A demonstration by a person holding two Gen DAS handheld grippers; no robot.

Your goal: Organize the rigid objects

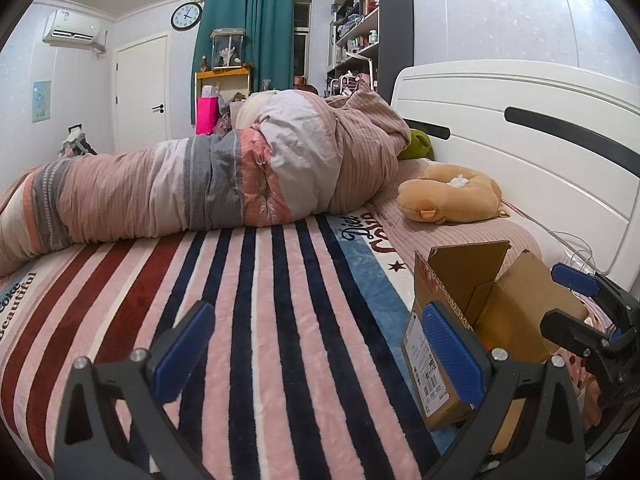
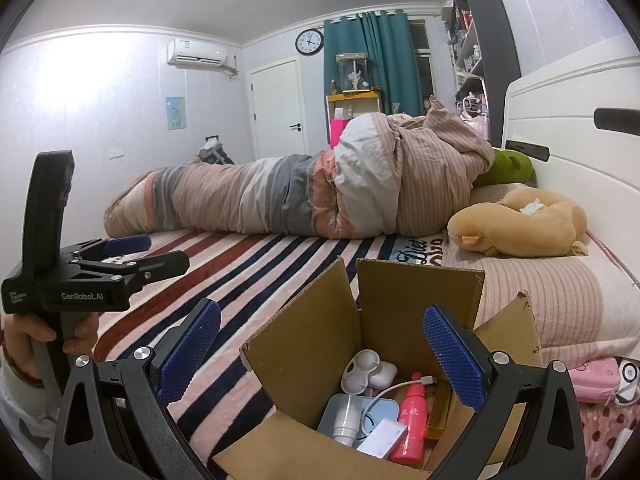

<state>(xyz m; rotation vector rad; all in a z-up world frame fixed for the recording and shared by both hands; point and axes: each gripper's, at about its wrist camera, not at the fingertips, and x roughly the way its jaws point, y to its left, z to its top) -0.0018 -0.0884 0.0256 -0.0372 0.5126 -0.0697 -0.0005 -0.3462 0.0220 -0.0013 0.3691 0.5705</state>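
An open cardboard box (image 2: 308,320) stands on the striped blanket of the bed. It holds a red bottle (image 2: 410,420), a white device (image 2: 368,368), a pale blue flat case (image 2: 380,416), a white card box (image 2: 380,442) and a white cable. My right gripper (image 2: 320,356) is open and empty, just above the box's mouth. My left gripper (image 1: 316,352) is open and empty over the blanket, left of the box (image 1: 448,292). The left gripper also shows in the right wrist view (image 2: 148,252), the right gripper in the left wrist view (image 1: 564,296).
A rolled duvet (image 1: 200,184) lies across the bed. A tan plush toy (image 2: 520,224) and a green plush (image 2: 508,168) lie by the white headboard (image 1: 520,128). A pink pouch (image 2: 592,376) lies right of the box. Shelves stand behind.
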